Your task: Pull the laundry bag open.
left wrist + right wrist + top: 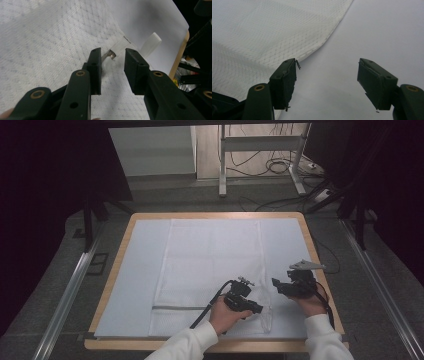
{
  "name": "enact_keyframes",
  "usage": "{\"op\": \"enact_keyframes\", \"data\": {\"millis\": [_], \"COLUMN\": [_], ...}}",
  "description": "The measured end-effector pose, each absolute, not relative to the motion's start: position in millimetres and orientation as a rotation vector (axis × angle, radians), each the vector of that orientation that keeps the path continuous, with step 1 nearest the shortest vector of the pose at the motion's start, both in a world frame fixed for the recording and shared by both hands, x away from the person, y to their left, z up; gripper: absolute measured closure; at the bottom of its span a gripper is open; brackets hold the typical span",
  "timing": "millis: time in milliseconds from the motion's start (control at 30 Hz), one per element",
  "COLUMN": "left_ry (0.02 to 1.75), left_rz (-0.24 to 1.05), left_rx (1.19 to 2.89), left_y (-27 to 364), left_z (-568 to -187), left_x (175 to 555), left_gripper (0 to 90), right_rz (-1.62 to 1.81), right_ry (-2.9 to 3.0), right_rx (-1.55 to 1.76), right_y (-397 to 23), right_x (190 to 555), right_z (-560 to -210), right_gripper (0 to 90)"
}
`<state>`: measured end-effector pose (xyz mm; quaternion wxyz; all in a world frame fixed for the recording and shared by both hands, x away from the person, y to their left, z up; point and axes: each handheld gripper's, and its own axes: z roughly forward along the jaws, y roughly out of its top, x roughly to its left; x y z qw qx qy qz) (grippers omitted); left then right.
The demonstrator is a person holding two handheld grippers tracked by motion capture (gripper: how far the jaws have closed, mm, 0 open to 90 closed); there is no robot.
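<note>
A white mesh bag [210,255] lies flat on the pale mat [137,270], with a grey zipper [177,308] running across its near end. My left gripper [255,309] is at the bag's near right corner, open. In the left gripper view the metal zipper pull [109,54] lies just past the tips of my left gripper [113,52], beside a white fabric tab [151,42]. My right gripper [276,284] hovers to the right of the bag, open. In the right gripper view my right gripper [327,62] is over bare mat, the bag's edge [322,45] by its left jaw.
The wooden table edge [320,270] runs close to my right hand. Metal rails [70,290] flank the table on both sides. A desk frame [222,165] and loose cables [275,167] are on the floor beyond the far edge.
</note>
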<state>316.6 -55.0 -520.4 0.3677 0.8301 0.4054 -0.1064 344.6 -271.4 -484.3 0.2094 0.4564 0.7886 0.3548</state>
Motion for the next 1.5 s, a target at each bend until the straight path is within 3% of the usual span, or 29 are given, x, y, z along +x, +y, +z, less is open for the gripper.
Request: {"op": "enact_keyframes", "data": {"millis": [500, 1500], "left_ry": [1.022, 0.937], "left_rz": [-0.199, -0.192], "left_rx": [2.164, 2.101], "left_y": [-60.1, -36.0], "left_z": [-522.9, -508.1], "left_x": [315.8, 310.8], "left_gripper": [82.9, 86.3], "right_rz": [0.982, 1.081], "right_ry": [2.19, 2.223], "right_rx": [1.269, 1.368], "right_y": [-272.3, -281.5], "right_x": [344.4, 337.8], "right_z": [-483.5, -476.6], "right_gripper": [31.1, 26.3]}}
